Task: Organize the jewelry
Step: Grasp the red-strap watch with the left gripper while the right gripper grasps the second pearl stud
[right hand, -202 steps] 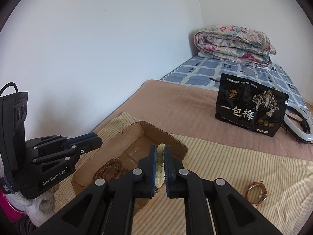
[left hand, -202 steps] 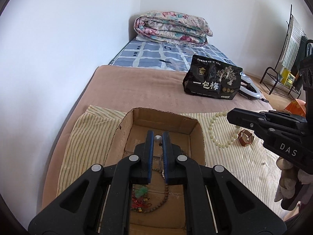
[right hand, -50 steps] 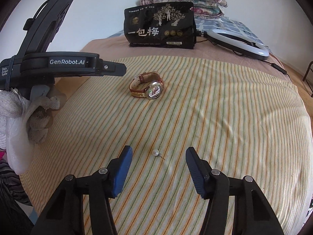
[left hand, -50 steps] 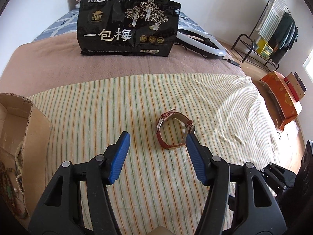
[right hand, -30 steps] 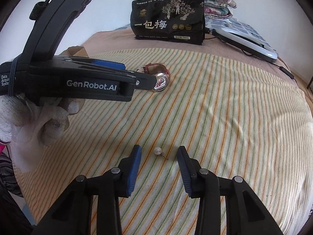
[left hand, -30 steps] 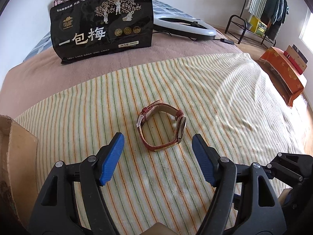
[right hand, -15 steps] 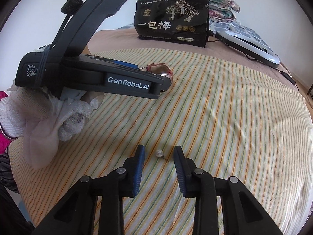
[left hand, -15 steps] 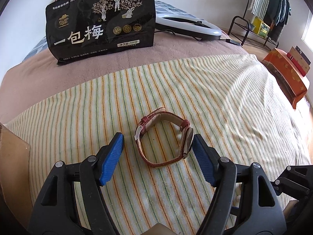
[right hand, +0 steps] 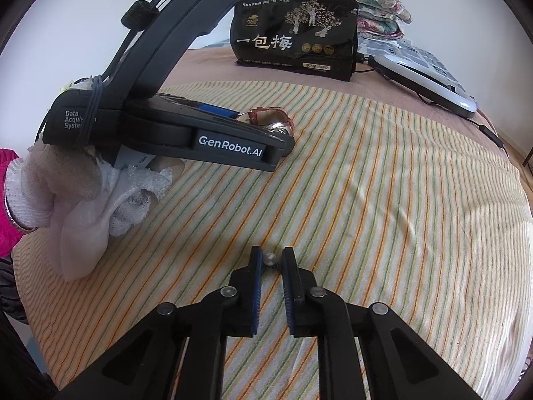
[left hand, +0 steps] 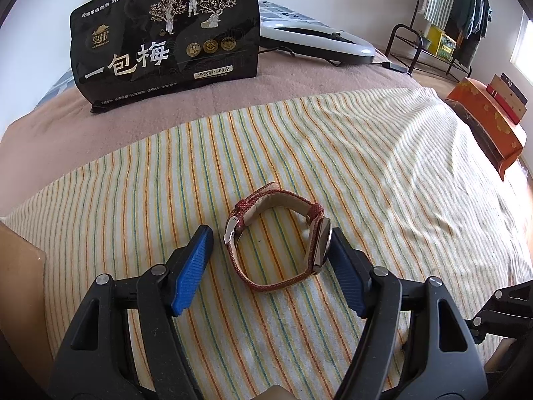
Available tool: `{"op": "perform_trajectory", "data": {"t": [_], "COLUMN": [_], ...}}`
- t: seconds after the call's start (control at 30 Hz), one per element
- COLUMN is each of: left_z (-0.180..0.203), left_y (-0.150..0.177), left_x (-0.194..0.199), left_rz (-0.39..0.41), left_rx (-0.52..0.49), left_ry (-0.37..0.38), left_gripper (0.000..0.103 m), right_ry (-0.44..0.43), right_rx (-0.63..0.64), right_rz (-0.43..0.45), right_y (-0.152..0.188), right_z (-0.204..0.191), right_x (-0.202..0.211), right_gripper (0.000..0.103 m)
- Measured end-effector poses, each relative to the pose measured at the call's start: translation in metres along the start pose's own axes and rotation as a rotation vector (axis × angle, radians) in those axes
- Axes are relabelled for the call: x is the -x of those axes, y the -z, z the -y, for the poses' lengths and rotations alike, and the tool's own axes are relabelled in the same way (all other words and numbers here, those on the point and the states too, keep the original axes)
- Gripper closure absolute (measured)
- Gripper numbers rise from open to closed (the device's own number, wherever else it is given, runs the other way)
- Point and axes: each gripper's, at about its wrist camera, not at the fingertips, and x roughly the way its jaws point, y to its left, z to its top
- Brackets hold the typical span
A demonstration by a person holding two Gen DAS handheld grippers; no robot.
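A red-strapped wristwatch [left hand: 276, 233] lies on the striped cloth [left hand: 366, 150]. My left gripper [left hand: 269, 233] straddles it with the jaws closing. The right pad [left hand: 343, 266] is at the watch case, and the left pad [left hand: 193, 266] stands a little off the buckle. In the right wrist view that gripper [right hand: 276, 143], held by a gloved hand [right hand: 83, 183], half covers the watch [right hand: 266, 113]. Nearer the front, my right gripper [right hand: 270, 254] is shut on a small pearl stud earring [right hand: 269, 258], pinched between its fingertips on the cloth.
A black snack bag [left hand: 166, 40] stands behind the cloth, with a white ring light [left hand: 316, 41] beside it. A cardboard box edge [left hand: 20, 266] shows at the left. An orange box [left hand: 489, 130] and a clothes rack [left hand: 443, 16] are off the bed to the right.
The right jaws have closed in from either side onto the pearl stud. The left gripper has slid forward around the watch and its jaws have narrowed a little.
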Motion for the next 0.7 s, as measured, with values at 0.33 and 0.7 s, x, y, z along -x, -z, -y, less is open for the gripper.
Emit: {"op": "perform_trajectory", "data": {"t": [0.33,0.7], "left_z": [0.002,-0.003], "left_y": [0.001,0.002], "left_x": [0.009,0.045], "left_rz": [0.011,0.046], "left_rx": [-0.013,-0.015], "left_ry": [-0.006,-0.008], "left_gripper": [0.042,0.043], "right_ry": [0.01,0.029], "right_rx": [0.005,-0.019], "right_rz": [0.009,0.047], "right_y": [0.0,-0.009], "right_z": [-0.001,0.003], "right_x": [0.005,0.024], "right_gripper": [0.097,0.097]}}
